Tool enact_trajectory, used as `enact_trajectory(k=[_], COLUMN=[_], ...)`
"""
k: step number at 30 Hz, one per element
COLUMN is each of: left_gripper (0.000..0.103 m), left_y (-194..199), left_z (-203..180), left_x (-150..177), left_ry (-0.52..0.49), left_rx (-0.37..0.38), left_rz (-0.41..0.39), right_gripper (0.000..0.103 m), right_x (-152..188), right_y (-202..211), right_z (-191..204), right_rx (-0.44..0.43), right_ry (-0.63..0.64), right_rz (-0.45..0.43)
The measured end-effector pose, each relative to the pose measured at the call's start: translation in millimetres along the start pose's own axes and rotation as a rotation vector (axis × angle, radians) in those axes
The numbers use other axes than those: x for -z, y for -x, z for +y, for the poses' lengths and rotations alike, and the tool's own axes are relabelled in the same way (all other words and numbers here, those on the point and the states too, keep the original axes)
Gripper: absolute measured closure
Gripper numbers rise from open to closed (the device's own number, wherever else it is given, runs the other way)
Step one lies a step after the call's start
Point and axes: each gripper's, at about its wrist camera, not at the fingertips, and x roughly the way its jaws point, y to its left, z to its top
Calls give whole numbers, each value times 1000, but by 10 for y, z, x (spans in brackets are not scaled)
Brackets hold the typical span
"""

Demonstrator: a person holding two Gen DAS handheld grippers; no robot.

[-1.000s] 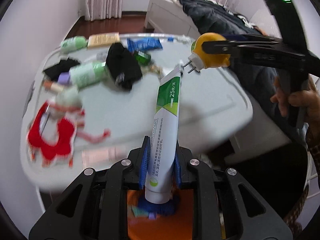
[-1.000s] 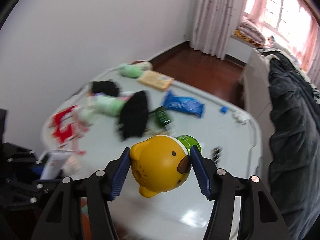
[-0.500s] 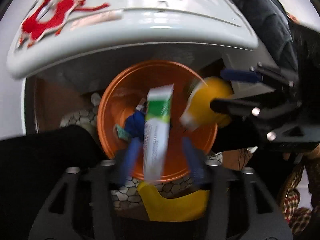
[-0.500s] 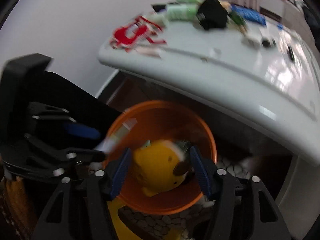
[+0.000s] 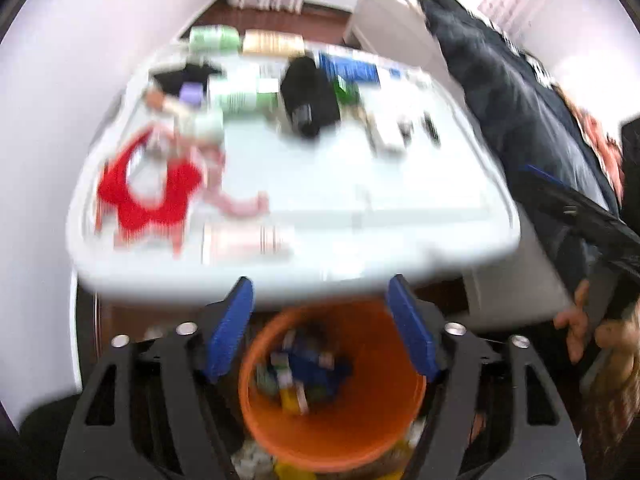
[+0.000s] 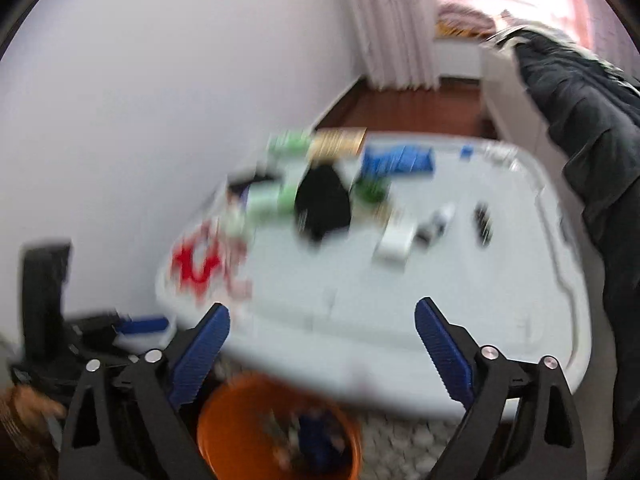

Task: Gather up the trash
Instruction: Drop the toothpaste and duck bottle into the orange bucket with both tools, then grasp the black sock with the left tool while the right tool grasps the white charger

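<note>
Both views are blurred by motion. The left gripper (image 5: 320, 328) has its blue-padded jaws spread wide with nothing between them. Directly beyond and below them sits an orange bin (image 5: 374, 432), its mouth open toward the camera, standing on the floor at the near edge of the desk (image 5: 360, 200). Inside the bin lies a heap of trash (image 5: 308, 368) (blue, white and yellow pieces, too smeared to name one by one).

The right gripper (image 6: 322, 344) likewise has its jaws wide apart and empty. The same orange bin (image 6: 224, 432) appears below them, toward the left jaw, partly under the desk's (image 6: 460, 300) rim.

Farther out, the pale desk carries scattered items: a red and white cloth piece (image 5: 152, 192) at its left side, a pinkish flat packet (image 5: 244, 240) near the front edge, a black bundle (image 5: 308, 96) near the middle, green and white bottles (image 5: 240, 96) to its left, a blue packet (image 5: 352, 70) and a tan packet (image 5: 272, 42) toward the far edge.

To the right of the desk is a bed draped with dark bedding (image 5: 520, 100). White curtains (image 6: 392, 28) hang at the far wall.
</note>
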Motion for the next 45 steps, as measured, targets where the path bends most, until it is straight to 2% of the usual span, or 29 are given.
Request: enact_trajectory(k=[4,6,8,12,16,19,21,22,23,25,29,32,35,38,45], left_gripper=[31,31,31,31,31,32,53,77,93,94,95,95,95,95,94], left_y=[-301,-443,-678,-1131,-1472,-1614,-1701,-1745,-1761,-1670,-1265,-945,-718,-609,-715], left_z=[-110,-136,-150,-150,-126,-108,-108,-110,-112,-143,-270,-286,-282,-263,-146], left_x=[-523,-709,-898,-1119,-1271,-1368,-1418,-1432,-1436,-1386,-1230,-1060,-817,-589,-465], left_ry=[-14,-26,-19,1,29,55,44,29,16,-8,-81,-80,-74,-83,-68], left_rx=[-75,-112,-114,-159,-221,-212,-217,-228,-227,-228,-200,-148,-111,-87,-1], left_rz=[-90,-115,-116,-94,-103,-119,-108,-97,-87,-108,-176,-180,-179,-203,-159], right_gripper=[6,6,6,6,6,6,6,6,6,6,6,6,6,6,6], right_x=[-331,-350,-271,-180,-171,-162,-153,-152,-149,-147,-122,-79,-65,-72,-131], right_y=[83,67,47,-14,35,16,-31,-55,-66,-112,-269,-463,-751,-1027,-1560], right_z=[-181,-257,-340,-429,-424,-481,-542,-588,-608,-689,-783,-772,-708,-584,-353], right_rx=[61,119,173,257,232,228,232,232,234,245,258,251,202,171,253], right_ry=[-44,-34,-14,41,71,54,36,24,16,-5,-35,-38,-52,-61,-31], right_rz=[-129,-179,-215,-197,-205,-189,-177,-165,-158,-140,-89,-49,6,56,124])
